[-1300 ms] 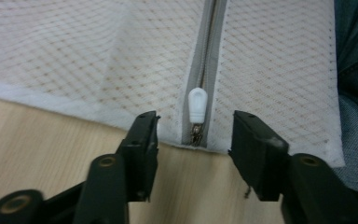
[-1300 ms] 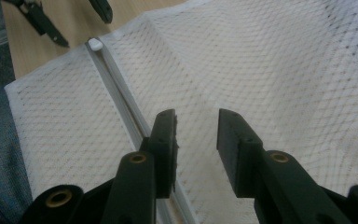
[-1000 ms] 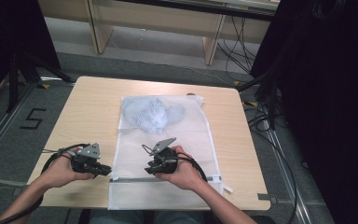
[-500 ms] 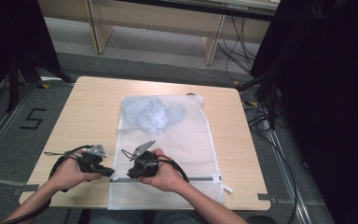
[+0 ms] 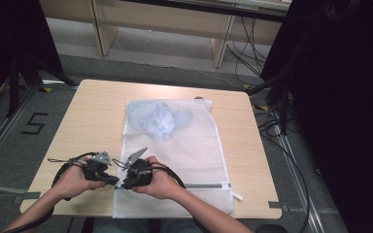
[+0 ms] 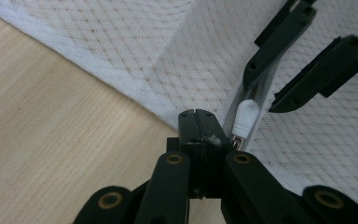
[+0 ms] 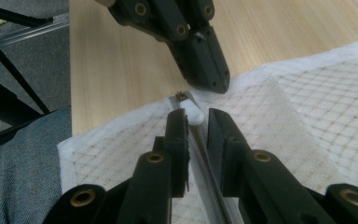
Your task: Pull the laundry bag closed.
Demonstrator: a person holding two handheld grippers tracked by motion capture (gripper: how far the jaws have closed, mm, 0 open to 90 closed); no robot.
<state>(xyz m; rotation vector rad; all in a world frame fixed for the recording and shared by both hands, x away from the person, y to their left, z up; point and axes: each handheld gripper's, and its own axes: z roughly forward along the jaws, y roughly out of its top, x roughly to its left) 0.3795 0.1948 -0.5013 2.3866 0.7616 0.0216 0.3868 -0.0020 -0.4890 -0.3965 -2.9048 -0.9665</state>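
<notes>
A white mesh laundry bag [image 5: 194, 150] lies flat on the table with pale blue clothing [image 5: 158, 119] inside its far end. A zipper [image 5: 204, 186] runs along its near edge. My left gripper [image 6: 198, 114] is shut, its tips resting on the bag's hem beside the zipper's end; I cannot tell whether fabric is pinched. My right gripper [image 7: 196, 116] is open and has just been opening. The white zipper pull [image 7: 192, 112] lies between its tips, not pressed. The two grippers [image 5: 115, 181] [image 5: 125, 185] nearly meet at the bag's near left corner.
The wooden table [image 5: 87, 111] has bare room left of the bag and its front edge lies just behind my hands. A trouser leg [image 7: 23, 154] sits below that edge. Cables and dark stands ring the table on the floor.
My right hand has slid left along the bag's near edge until its gripper sits next to the left one. The left hand has stayed in place.
</notes>
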